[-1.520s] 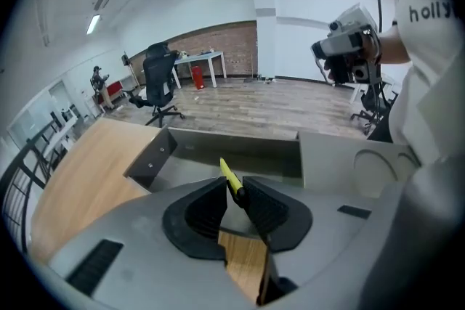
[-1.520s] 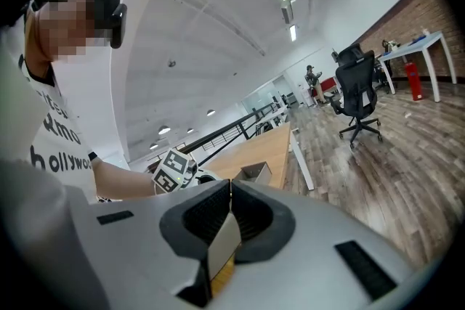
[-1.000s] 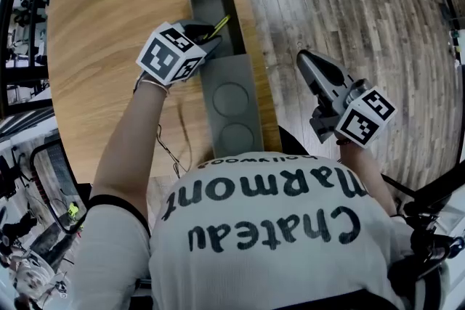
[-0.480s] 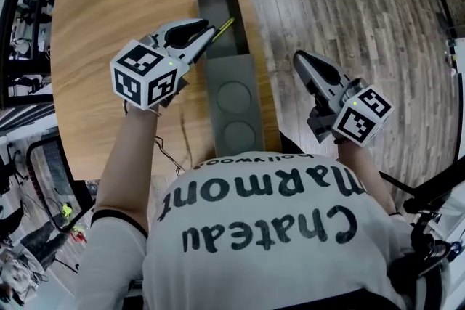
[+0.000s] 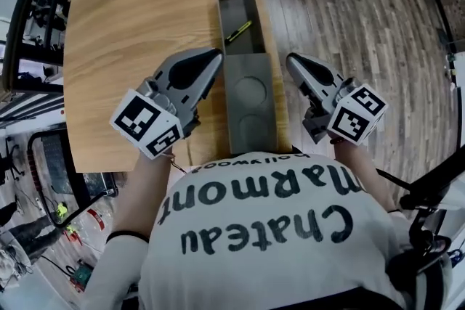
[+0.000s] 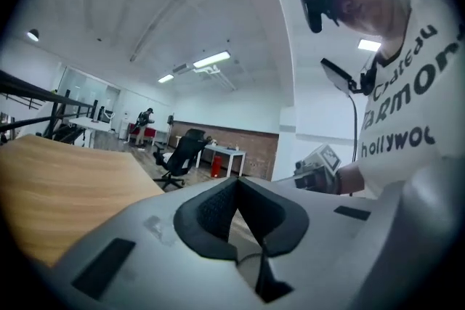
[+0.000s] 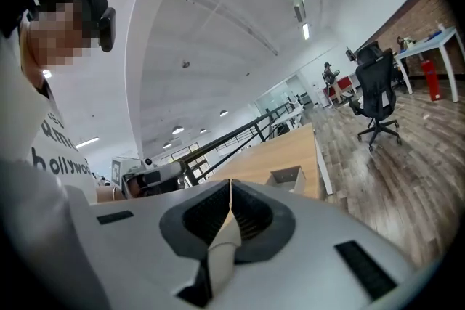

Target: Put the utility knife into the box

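Observation:
A yellow-green utility knife (image 5: 237, 32) lies slantwise inside the open far compartment of the long grey box (image 5: 251, 128), which sits on the wooden table near its right edge. My left gripper (image 5: 216, 54) is shut and empty, held just left of the box, nearer me than the knife. To the right of the box, over the floor, my right gripper (image 5: 290, 59) is likewise shut with nothing in it. In the left gripper view the left gripper (image 6: 237, 181) points up into the room. The right gripper (image 7: 230, 185) faces the box (image 7: 287, 177) across the table.
The wooden table (image 5: 138, 25) stretches left and away from the box. Its right edge runs along the box, with plank floor (image 5: 363, 18) beyond. Racks and cables crowd the left side (image 5: 29, 33). An office chair (image 7: 378, 94) stands far off.
My left gripper has pulled back from the box's open compartment toward me, leaving the knife inside. The right gripper has barely moved.

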Tool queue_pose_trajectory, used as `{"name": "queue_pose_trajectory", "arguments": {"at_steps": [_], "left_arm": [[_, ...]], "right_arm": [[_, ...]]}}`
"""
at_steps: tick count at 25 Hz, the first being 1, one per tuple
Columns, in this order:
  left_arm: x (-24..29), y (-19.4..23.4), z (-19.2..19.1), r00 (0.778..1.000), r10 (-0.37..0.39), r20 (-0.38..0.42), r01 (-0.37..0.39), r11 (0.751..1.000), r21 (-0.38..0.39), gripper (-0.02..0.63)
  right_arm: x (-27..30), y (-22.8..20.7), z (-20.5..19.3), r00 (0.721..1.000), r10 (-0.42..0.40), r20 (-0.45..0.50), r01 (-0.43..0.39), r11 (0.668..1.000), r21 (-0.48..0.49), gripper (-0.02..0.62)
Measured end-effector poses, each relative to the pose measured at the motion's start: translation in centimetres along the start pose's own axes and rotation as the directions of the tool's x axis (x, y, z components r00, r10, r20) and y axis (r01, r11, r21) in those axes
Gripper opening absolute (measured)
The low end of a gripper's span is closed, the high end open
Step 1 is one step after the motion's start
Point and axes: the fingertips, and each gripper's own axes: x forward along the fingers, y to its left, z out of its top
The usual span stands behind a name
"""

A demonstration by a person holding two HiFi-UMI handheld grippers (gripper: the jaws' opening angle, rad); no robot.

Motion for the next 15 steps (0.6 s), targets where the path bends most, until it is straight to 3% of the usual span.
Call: {"name": "queue_pose_trajectory", "arguments": {"at_steps": [3, 9, 12, 15], "left_arm": [[-2.4, -2.8, 0.0, 0.998, -0.042, 0.055, 0.045, 0.998, -0.043, 0.006], [-6.1, -4.1, -2.0, 0.998, -0.054, 0.012, 0.055, 0.992, -0.113, 0.006], [-7.3, -4.5, -1.9, 0.999, -0.044, 0.016, 0.045, 0.994, -0.101, 0.006], [-7.7, -5.2, -0.6, 0.999, -0.039, 0.031, 0.041, 0.997, -0.063, 0.006]], "right_arm": [[0.6, 2.5, -0.5, 1.000, 0.011, 0.001, -0.011, 1.000, -0.020, 0.011], [1.4, 7.0, -1.1, 0.998, 0.031, 0.061, -0.030, 0.999, -0.016, 0.009], [1.5, 9.4, -1.5, 0.994, 0.074, 0.083, -0.075, 0.997, 0.011, 0.009], [1.6, 11.5, -1.9, 0.994, 0.098, 0.037, -0.096, 0.993, -0.061, 0.009]]}}
